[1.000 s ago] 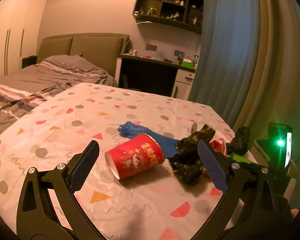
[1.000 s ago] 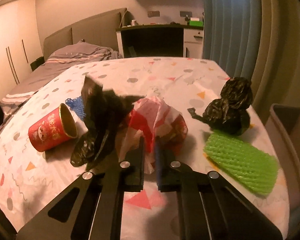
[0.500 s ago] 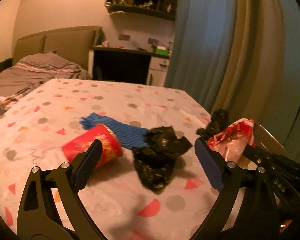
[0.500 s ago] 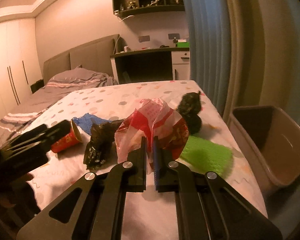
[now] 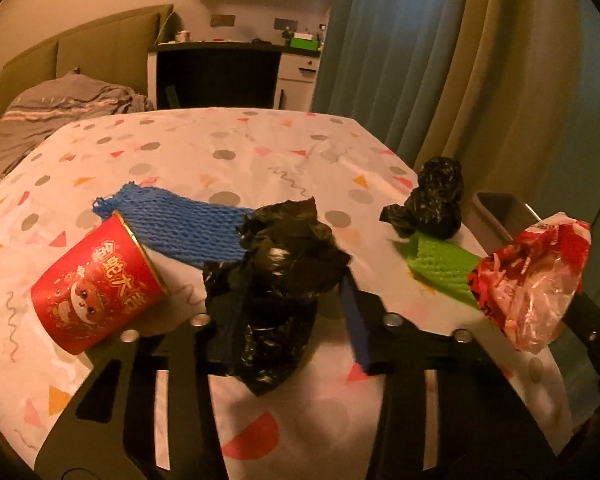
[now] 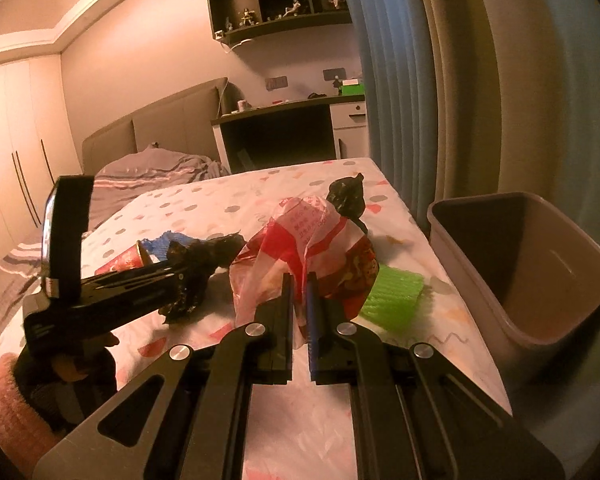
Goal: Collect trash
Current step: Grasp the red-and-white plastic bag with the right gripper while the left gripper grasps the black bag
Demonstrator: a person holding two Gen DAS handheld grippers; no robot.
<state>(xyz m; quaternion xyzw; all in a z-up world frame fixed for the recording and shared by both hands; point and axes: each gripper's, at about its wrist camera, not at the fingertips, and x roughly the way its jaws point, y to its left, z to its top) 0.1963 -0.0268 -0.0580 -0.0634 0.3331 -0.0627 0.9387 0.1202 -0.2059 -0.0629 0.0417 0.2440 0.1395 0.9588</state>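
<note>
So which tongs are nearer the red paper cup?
Left. The left tongs are closing around a crumpled black bag right beside the red paper cup; the right tongs, holding the red-and-white wrapper, are farther off.

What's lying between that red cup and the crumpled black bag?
In the left wrist view, a blue foam net stretches between the red cup and the black bag.

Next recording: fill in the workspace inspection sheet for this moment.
Surface: table under a confetti-print cloth.
Job's things: red cup on its side; blue foam net; green foam net; knotted black bag; bin beside the table.
Clutter: nothing seen.
Grippers: left gripper closing around the crumpled black bag; right gripper shut on the red-and-white plastic bag.
Cables: nothing seen.
Surroundings: bed, desk, curtains.
</note>
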